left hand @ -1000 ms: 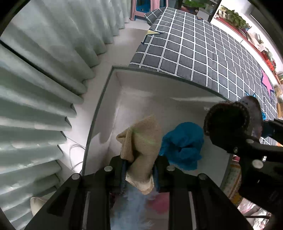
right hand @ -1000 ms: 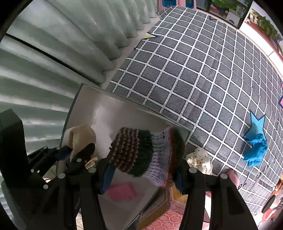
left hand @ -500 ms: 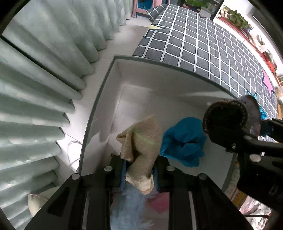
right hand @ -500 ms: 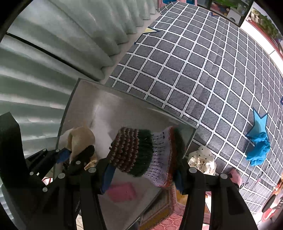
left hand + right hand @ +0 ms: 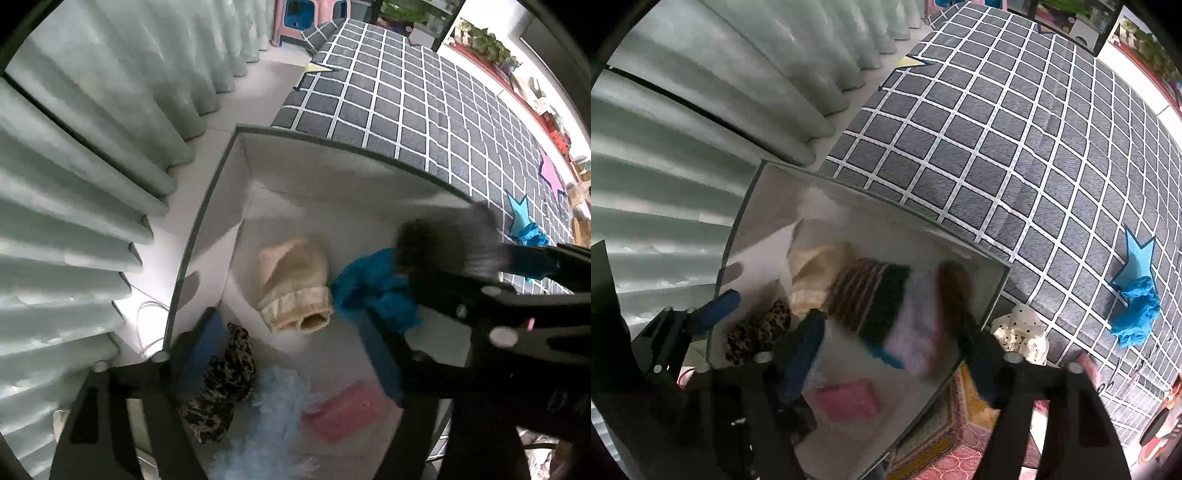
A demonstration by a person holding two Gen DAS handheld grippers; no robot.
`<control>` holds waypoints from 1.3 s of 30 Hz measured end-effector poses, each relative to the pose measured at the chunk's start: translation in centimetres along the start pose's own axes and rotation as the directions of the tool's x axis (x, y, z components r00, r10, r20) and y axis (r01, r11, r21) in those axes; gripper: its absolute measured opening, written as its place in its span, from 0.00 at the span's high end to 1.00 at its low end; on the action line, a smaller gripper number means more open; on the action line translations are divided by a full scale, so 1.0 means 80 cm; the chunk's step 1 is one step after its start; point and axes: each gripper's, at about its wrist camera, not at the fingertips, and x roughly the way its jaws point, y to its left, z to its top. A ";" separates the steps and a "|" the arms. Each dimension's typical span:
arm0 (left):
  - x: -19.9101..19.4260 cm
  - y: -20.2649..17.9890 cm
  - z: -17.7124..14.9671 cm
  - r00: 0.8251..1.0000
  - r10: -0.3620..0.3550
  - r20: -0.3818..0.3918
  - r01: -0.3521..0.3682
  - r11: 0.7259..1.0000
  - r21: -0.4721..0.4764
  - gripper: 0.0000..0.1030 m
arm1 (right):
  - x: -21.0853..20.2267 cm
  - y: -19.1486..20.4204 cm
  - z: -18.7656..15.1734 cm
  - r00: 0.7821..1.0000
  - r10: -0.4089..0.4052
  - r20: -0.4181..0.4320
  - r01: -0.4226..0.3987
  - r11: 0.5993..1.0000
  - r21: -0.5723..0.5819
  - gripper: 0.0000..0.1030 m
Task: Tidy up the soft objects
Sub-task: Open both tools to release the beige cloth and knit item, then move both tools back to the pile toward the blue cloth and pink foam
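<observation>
While both grippers hang over the white bin [image 5: 207, 221] with jaws opening, left gripper [image 5: 291, 350] clear of the beige sock [image 5: 295, 284] on the bin floor, the striped knit sock [image 5: 886, 306] slipping from the right gripper [image 5: 890, 343] could snag a finger.

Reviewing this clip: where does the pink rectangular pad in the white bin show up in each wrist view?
Left wrist: the pink pad lies low and right of centre on the bin floor, beside the pale blue fluffy item.
Right wrist: the pink pad sits low and left of centre, below the falling striped knit item.
Shared landmark: the leopard-print item, left of the pad in both.
</observation>
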 end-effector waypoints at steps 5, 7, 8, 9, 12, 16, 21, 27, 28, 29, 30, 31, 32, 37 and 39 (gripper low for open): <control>-0.004 -0.001 -0.005 1.000 -0.005 0.005 0.005 1.000 0.000 0.15 | -0.005 0.005 0.001 1.000 -0.009 0.010 0.009 1.000 -0.007 0.16; -0.003 0.000 -0.008 1.000 -0.003 0.002 0.003 1.000 -0.003 0.02 | -0.007 0.005 0.000 1.000 -0.015 0.013 0.015 1.000 -0.008 0.16; -0.003 0.001 -0.010 1.000 -0.005 0.004 0.005 1.000 -0.009 0.00 | -0.008 0.005 -0.001 1.000 -0.019 0.014 0.019 1.000 -0.008 0.16; -0.002 0.002 -0.011 1.000 -0.005 0.000 0.005 1.000 -0.012 0.00 | -0.010 0.005 -0.002 1.000 -0.023 0.018 0.023 1.000 -0.004 0.16; -0.006 0.004 -0.013 1.000 -0.011 0.012 0.011 1.000 -0.028 0.00 | -0.015 0.002 -0.003 0.998 -0.055 0.023 0.055 0.998 0.009 0.00; -0.015 0.006 -0.012 1.000 -0.009 0.023 0.010 0.999 -0.031 0.00 | -0.031 -0.006 -0.008 0.999 -0.021 0.041 0.019 0.999 0.037 0.00; -0.033 -0.003 -0.010 0.999 -0.019 0.044 0.020 1.000 -0.016 0.00 | -0.059 -0.023 -0.016 0.998 -0.013 0.069 0.009 0.998 0.056 0.01; -0.056 -0.025 -0.005 0.997 -0.045 0.062 0.044 0.999 0.026 0.00 | -0.094 -0.078 -0.029 0.994 -0.025 0.108 0.009 0.989 0.146 0.01; -0.058 -0.029 -0.005 0.997 -0.049 0.063 0.047 0.998 0.031 0.00 | -0.097 -0.089 -0.032 0.993 -0.028 0.112 0.010 0.986 0.164 0.01; -0.061 -0.034 -0.004 0.997 -0.055 0.063 0.052 0.998 0.036 0.00 | -0.099 -0.096 -0.032 0.993 -0.030 0.113 0.010 0.984 0.177 0.01; -0.063 -0.039 -0.003 0.996 -0.063 0.061 0.061 0.997 0.043 0.00 | -0.100 -0.110 -0.036 0.993 -0.032 0.112 0.009 0.980 0.201 0.01; -0.066 -0.044 -0.003 0.996 -0.068 0.061 0.065 0.997 0.049 0.00 | -0.100 -0.120 -0.039 0.993 -0.032 0.111 0.007 0.976 0.217 0.01; -0.068 -0.049 -0.002 0.996 -0.070 0.061 0.067 0.996 0.057 0.00 | -0.099 -0.130 -0.043 0.993 -0.033 0.110 0.006 0.972 0.233 0.01; -0.081 -0.082 0.004 0.995 -0.092 0.045 0.087 0.990 0.112 0.00 | -0.089 -0.182 -0.066 0.996 -0.037 0.087 0.008 0.950 0.313 0.01; -0.087 -0.098 0.008 0.994 -0.102 0.039 0.095 0.986 0.140 0.00 | -0.085 -0.202 -0.077 0.996 -0.037 0.078 0.008 0.939 0.343 0.01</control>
